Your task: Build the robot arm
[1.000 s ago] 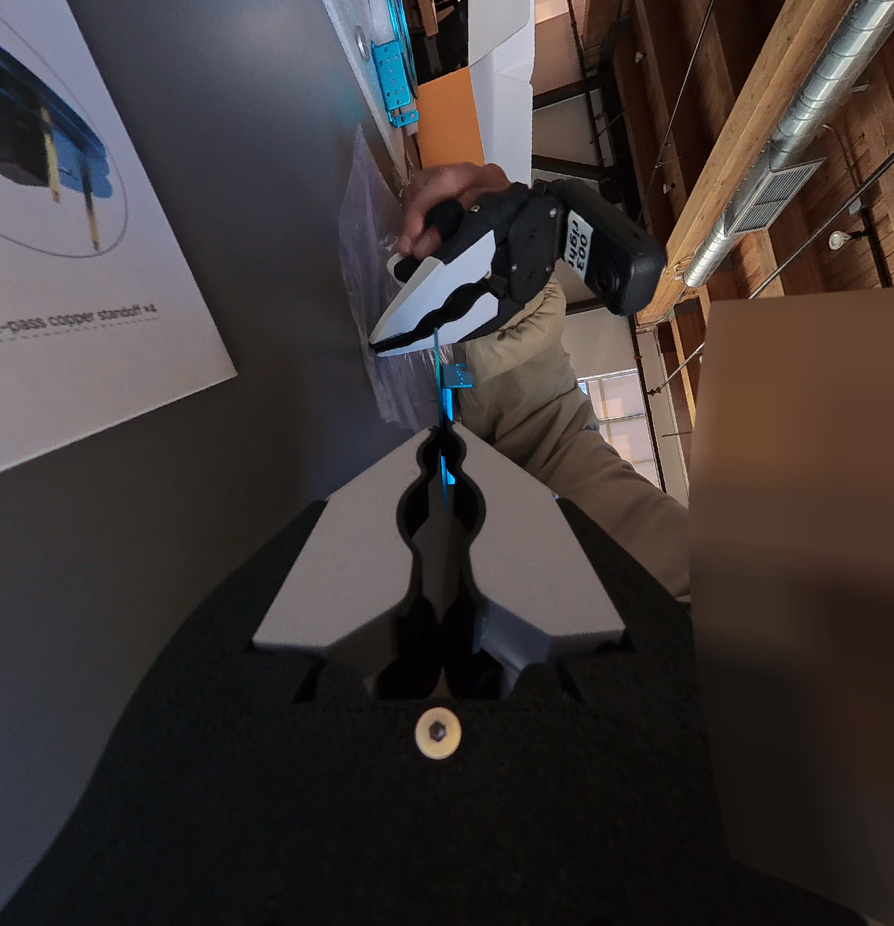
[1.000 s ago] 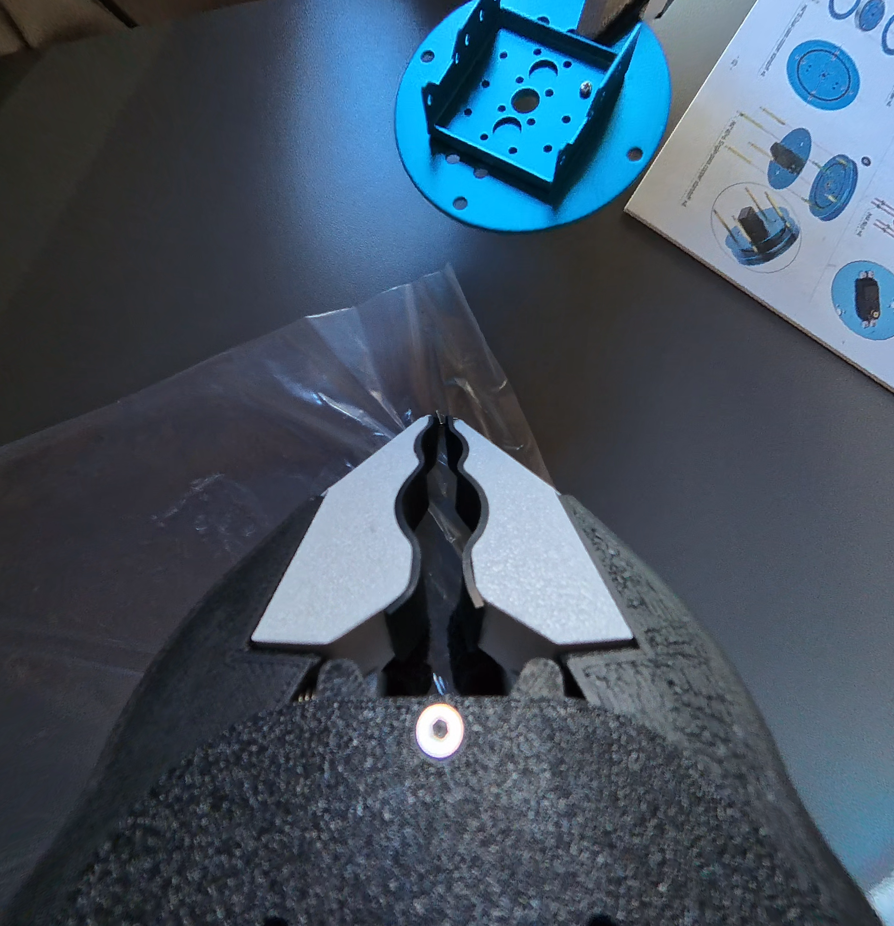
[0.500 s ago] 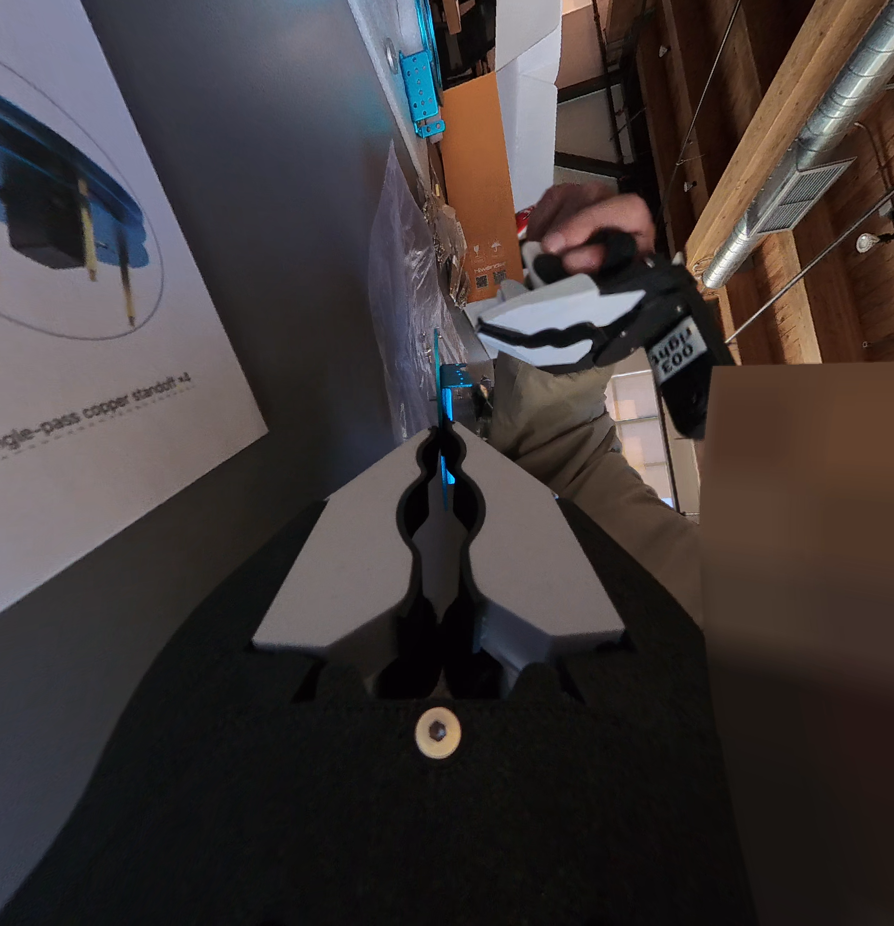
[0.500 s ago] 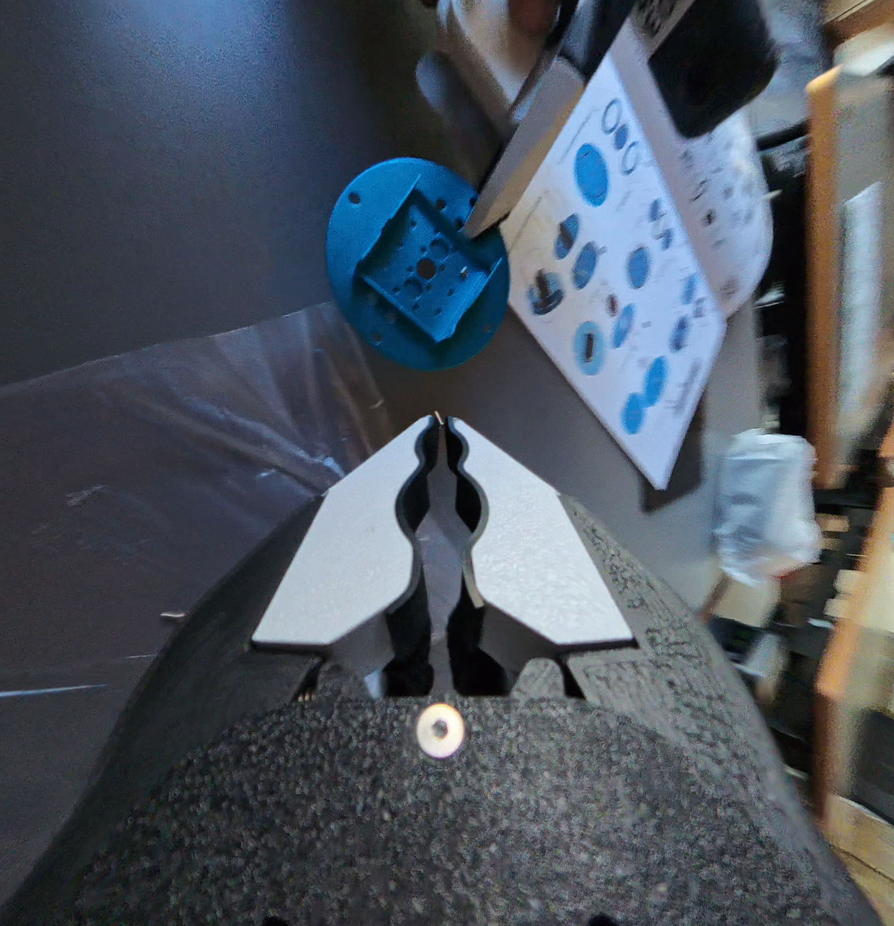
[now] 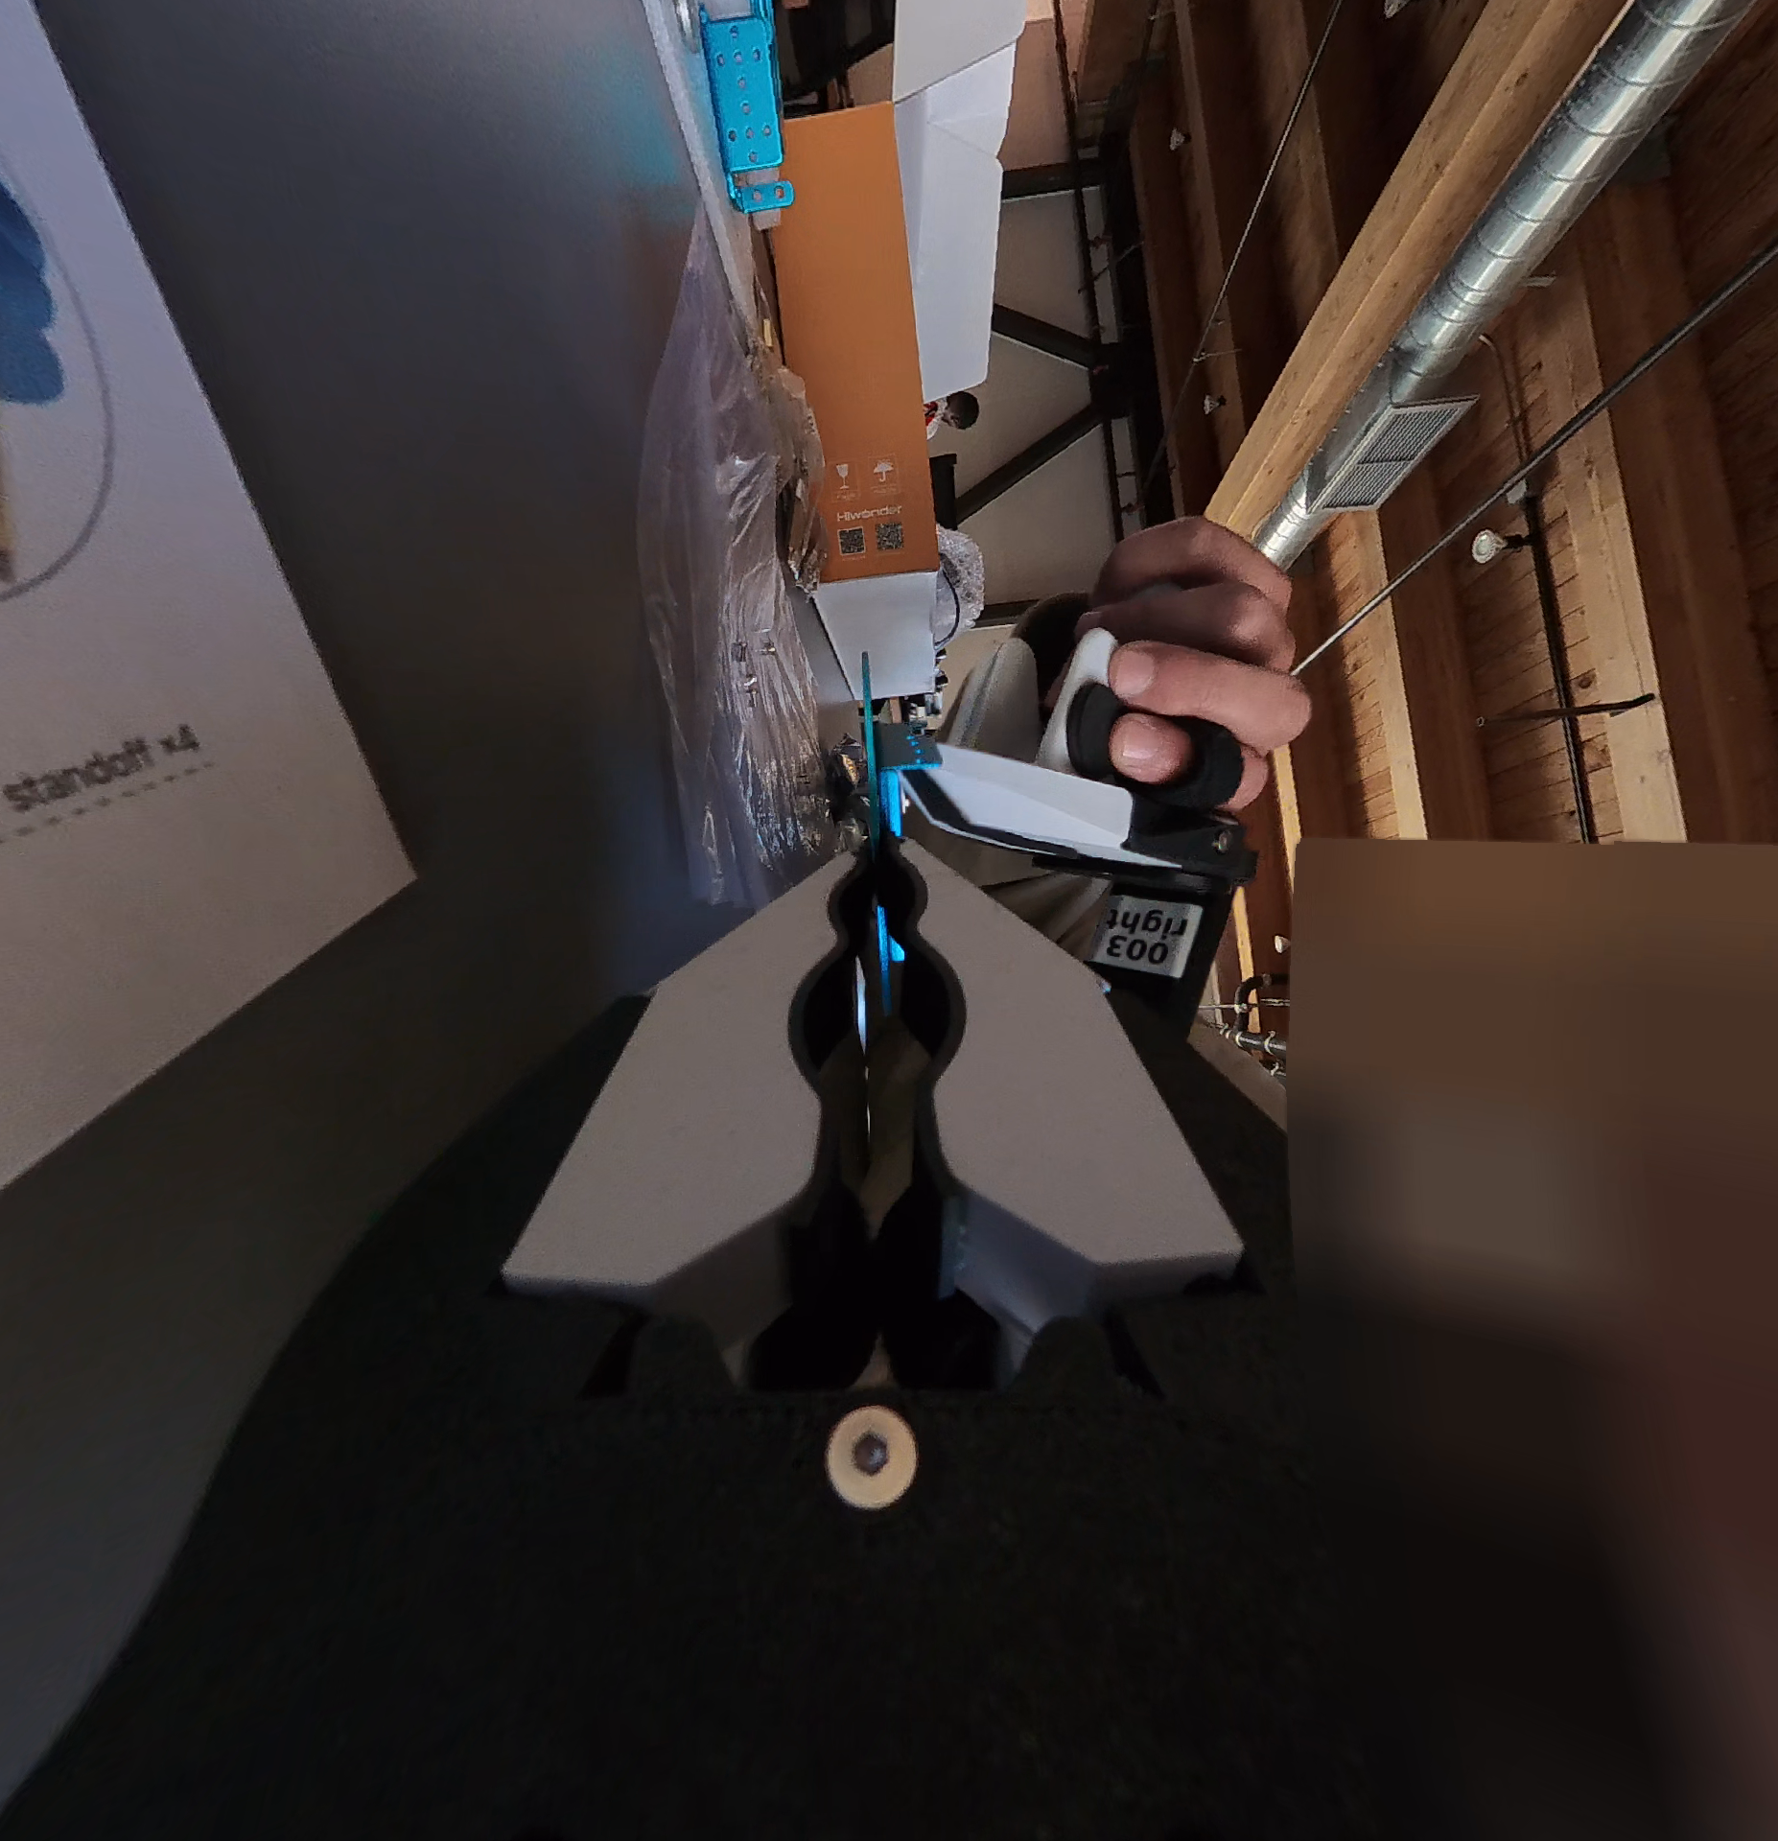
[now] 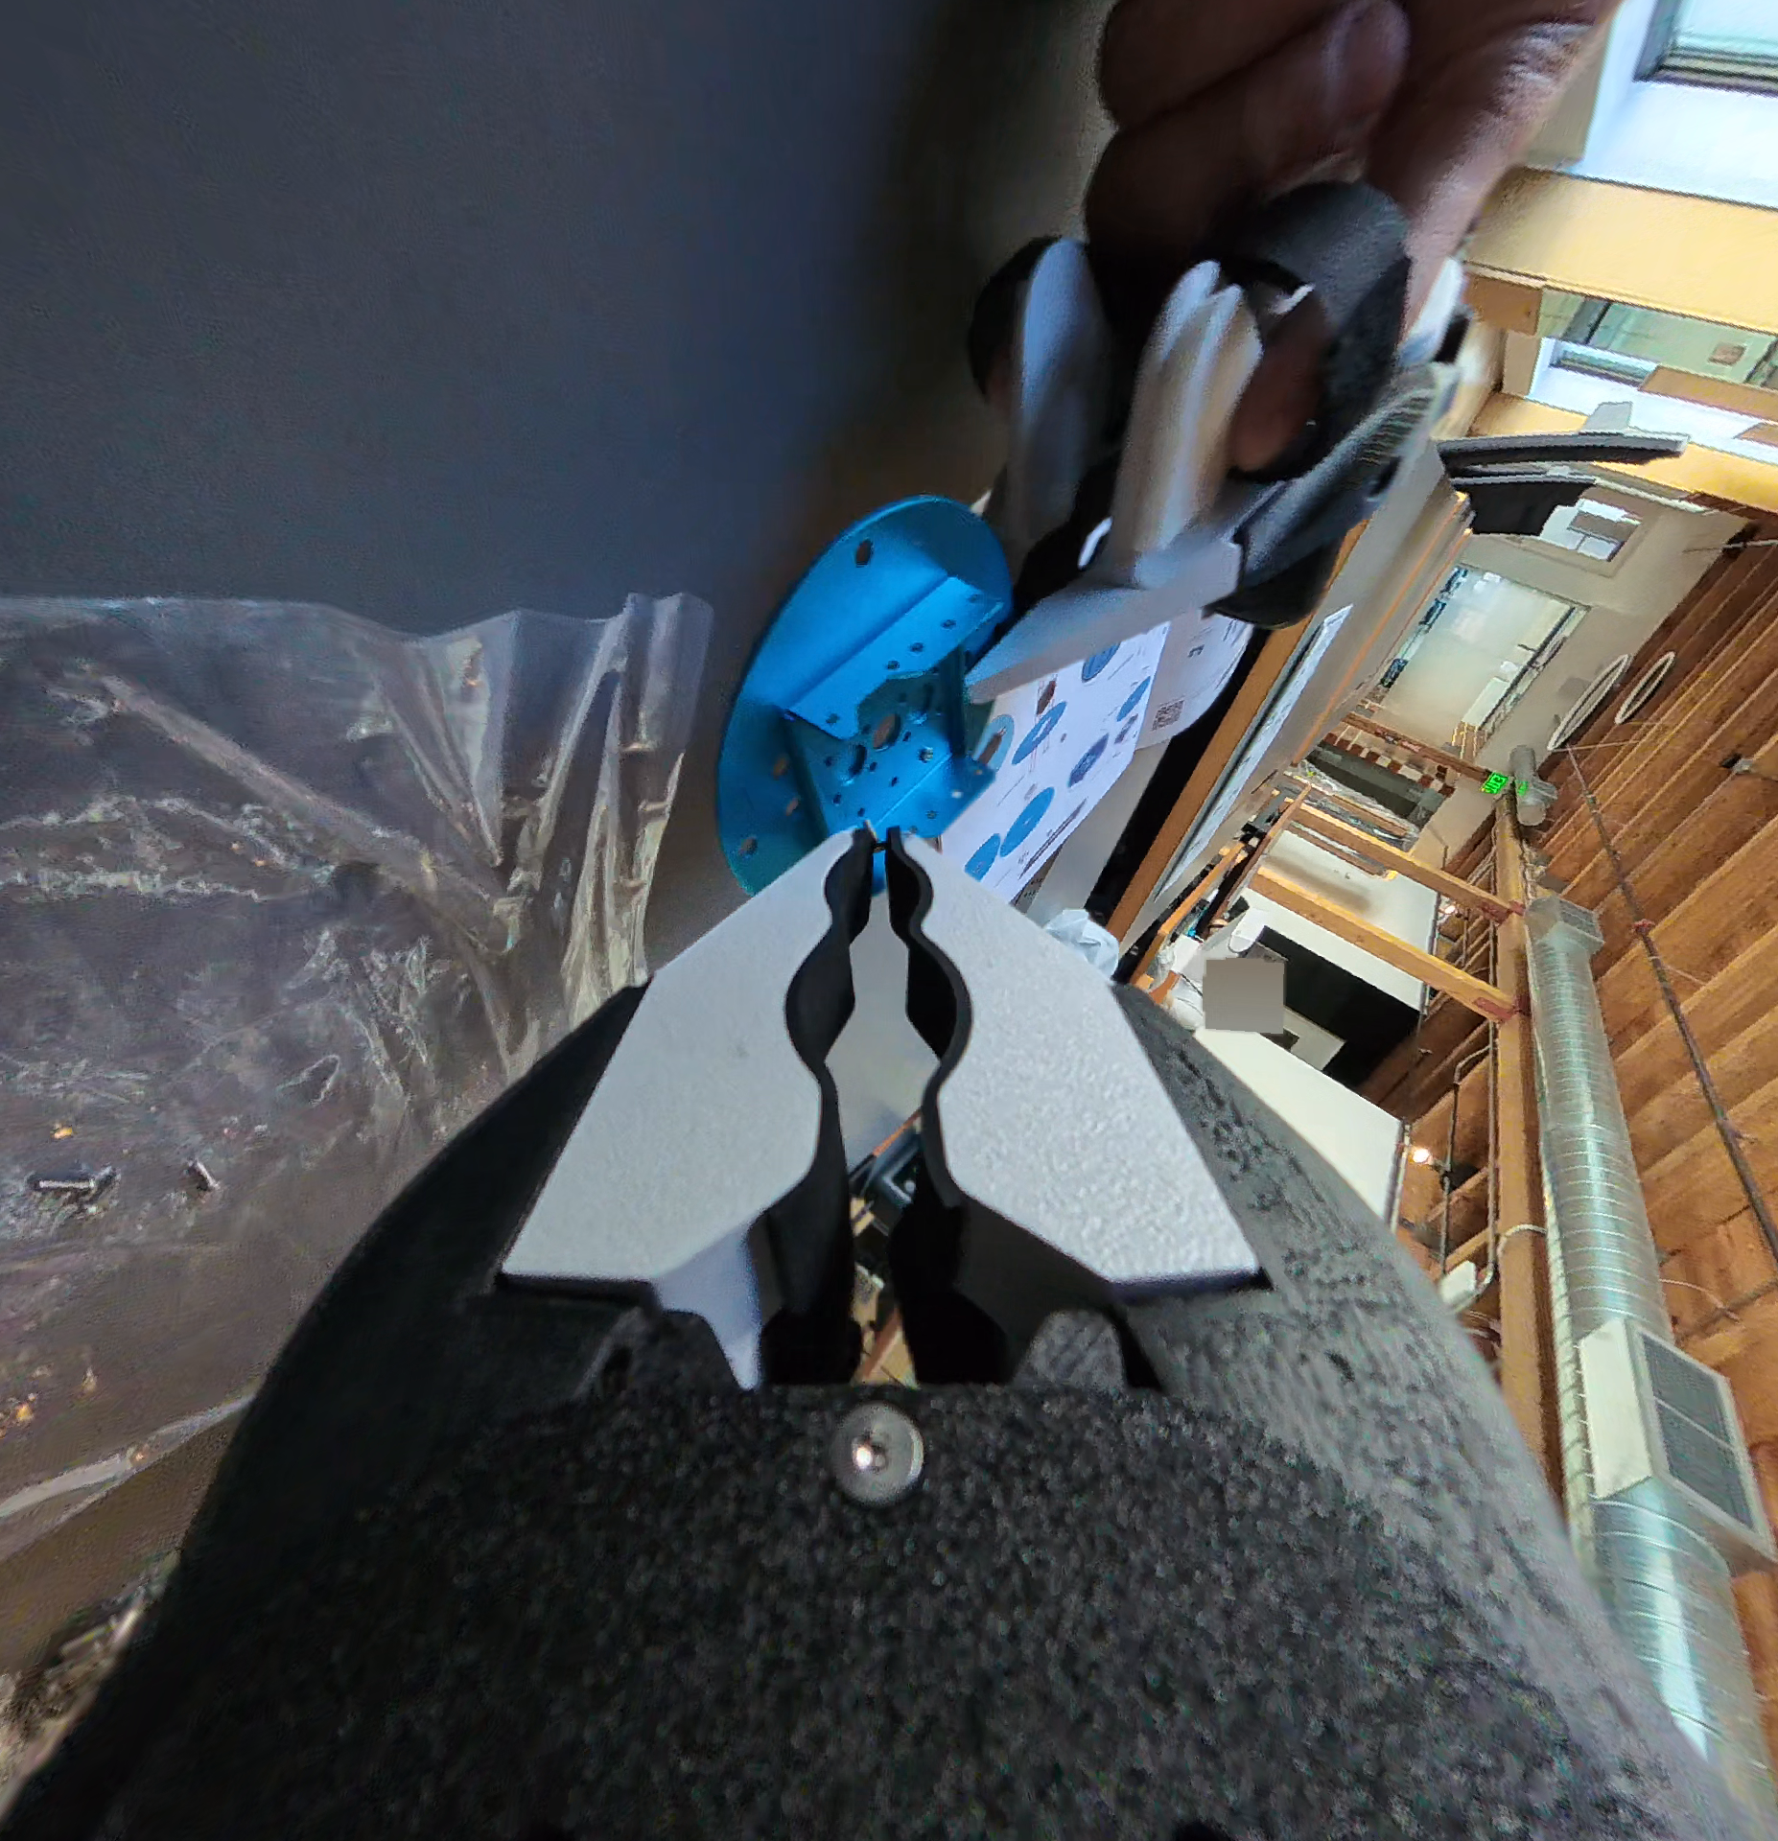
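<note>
My left claw (image 5: 873, 877) clamps the disc (image 6: 865, 687) by its edge; my right claw (image 6: 873, 842), clenched on a tiny pin, sits just beside the disc's bracket (image 6: 890, 717).

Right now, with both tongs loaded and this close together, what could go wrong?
1. The right tongs pinch a tiny silver fastener with only their very tips. A nudge against the blue perforated metal bracket could flick it away.
2. The left tongs grip the round blue metal plate only at its rim. Pushing on the bracket may lever the plate loose or twist it.
</note>
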Motion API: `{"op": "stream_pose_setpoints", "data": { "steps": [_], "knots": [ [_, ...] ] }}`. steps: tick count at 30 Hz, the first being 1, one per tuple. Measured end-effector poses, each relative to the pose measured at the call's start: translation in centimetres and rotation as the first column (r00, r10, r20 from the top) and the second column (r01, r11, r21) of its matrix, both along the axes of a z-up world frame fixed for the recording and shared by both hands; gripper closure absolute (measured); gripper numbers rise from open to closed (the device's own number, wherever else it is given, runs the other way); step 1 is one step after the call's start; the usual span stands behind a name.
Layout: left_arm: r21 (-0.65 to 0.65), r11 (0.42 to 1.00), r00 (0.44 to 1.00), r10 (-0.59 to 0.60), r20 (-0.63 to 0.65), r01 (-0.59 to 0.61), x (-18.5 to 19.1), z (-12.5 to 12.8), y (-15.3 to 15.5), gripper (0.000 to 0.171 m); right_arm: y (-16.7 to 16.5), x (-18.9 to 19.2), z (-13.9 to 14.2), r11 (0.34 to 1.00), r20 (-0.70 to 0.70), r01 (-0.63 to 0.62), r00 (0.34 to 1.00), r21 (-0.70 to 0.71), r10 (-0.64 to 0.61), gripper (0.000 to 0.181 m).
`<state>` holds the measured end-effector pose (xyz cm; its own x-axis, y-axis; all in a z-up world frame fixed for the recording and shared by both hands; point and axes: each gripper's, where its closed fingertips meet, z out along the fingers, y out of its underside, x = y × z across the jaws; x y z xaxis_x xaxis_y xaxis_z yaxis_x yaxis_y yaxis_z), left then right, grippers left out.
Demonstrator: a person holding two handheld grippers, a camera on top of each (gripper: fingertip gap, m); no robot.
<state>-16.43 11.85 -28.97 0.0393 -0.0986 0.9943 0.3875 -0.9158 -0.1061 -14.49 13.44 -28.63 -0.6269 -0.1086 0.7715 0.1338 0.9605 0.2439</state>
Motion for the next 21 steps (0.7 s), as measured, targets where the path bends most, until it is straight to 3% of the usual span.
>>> {"op": "stream_pose_setpoints", "data": {
  "steps": [21],
  "knots": [
    [0.026,1.0,0.999,0.013,-0.048,-0.011,-0.1,-0.39,-0.09,0.171,0.04,-0.27,-0.5,0.992,0.112,0.013,0.993,0.126,-0.027,0.179]
  ]
}}
